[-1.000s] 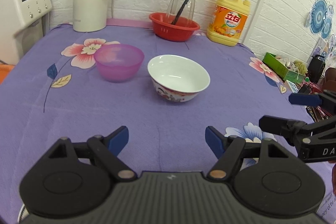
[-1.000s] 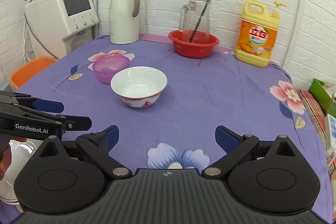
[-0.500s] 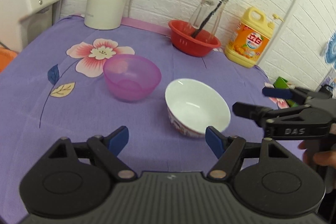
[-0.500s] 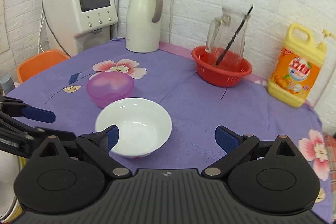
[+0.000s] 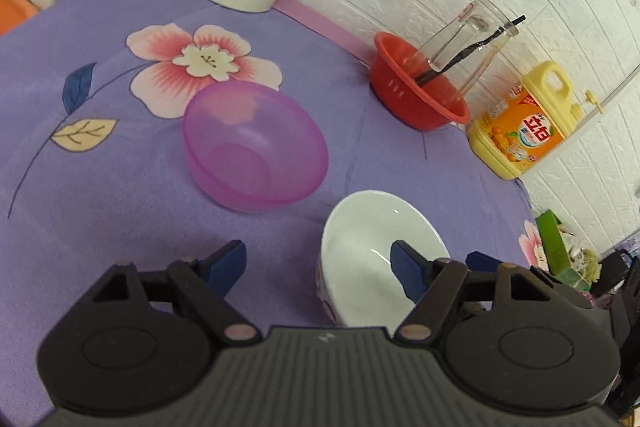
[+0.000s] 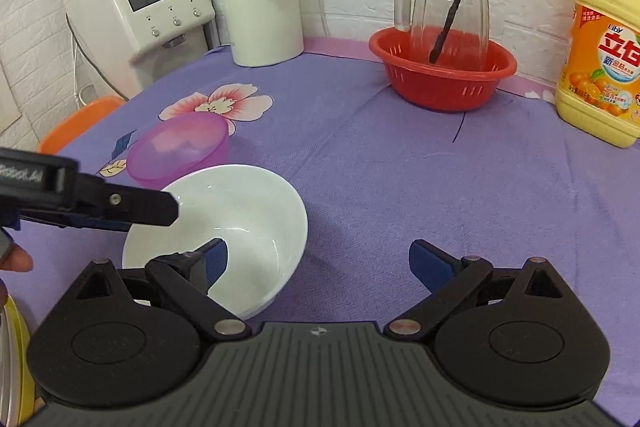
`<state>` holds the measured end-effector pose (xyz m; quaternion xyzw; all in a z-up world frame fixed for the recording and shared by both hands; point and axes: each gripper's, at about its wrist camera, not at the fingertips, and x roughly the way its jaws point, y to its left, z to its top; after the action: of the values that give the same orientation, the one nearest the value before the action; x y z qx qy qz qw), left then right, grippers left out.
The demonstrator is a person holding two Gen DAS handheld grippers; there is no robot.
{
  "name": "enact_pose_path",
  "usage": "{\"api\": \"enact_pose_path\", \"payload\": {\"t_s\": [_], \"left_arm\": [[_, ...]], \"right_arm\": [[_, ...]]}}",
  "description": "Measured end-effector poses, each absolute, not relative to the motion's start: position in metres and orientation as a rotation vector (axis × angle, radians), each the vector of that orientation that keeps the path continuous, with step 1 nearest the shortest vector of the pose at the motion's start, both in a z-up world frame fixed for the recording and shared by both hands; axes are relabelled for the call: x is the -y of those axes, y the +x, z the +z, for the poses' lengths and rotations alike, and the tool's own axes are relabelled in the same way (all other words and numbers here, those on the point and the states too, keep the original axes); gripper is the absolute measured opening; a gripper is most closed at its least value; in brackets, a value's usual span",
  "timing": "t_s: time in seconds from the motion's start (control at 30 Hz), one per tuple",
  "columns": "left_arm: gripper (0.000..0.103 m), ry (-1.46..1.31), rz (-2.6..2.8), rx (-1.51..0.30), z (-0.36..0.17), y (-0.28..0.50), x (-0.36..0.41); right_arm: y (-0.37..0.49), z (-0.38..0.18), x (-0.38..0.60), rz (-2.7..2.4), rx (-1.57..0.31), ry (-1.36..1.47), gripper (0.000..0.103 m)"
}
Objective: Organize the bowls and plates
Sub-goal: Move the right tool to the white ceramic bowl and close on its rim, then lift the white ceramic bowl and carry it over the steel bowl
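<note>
The white bowl (image 6: 236,223) stands upright on the purple-clothed desk (image 6: 420,187), with the pink bowl (image 6: 180,147) just beside it on its far left and the red basket (image 6: 444,75) holding a glass jug well beyond it by the wall. The left tongs (image 5: 318,263) are spread and grasp nothing, their right finger over the white bowl's hollow and the left one outside its rim. The right tongs (image 6: 318,261) are likewise spread and empty, their left finger over the white bowl's inside and the right one over bare cloth.
</note>
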<state>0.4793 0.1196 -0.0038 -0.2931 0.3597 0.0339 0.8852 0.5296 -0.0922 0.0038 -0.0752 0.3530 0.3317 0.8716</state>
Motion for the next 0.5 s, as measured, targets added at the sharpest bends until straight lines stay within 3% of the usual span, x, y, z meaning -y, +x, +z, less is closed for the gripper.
{"api": "enact_pose_path", "payload": {"t_s": [0.37,0.5], "left_arm": [[0.072,-0.585,0.085,-0.798,-0.015,0.5,-0.092],[0.059,-0.571,0.087,-0.796,-0.016,0.502,-0.086]], "right_arm": [[0.536,-0.011,0.087,0.742,-0.757,-0.111,0.103],[0.539,-0.017,0.087,0.734,-0.771,-0.108,0.103]]}}
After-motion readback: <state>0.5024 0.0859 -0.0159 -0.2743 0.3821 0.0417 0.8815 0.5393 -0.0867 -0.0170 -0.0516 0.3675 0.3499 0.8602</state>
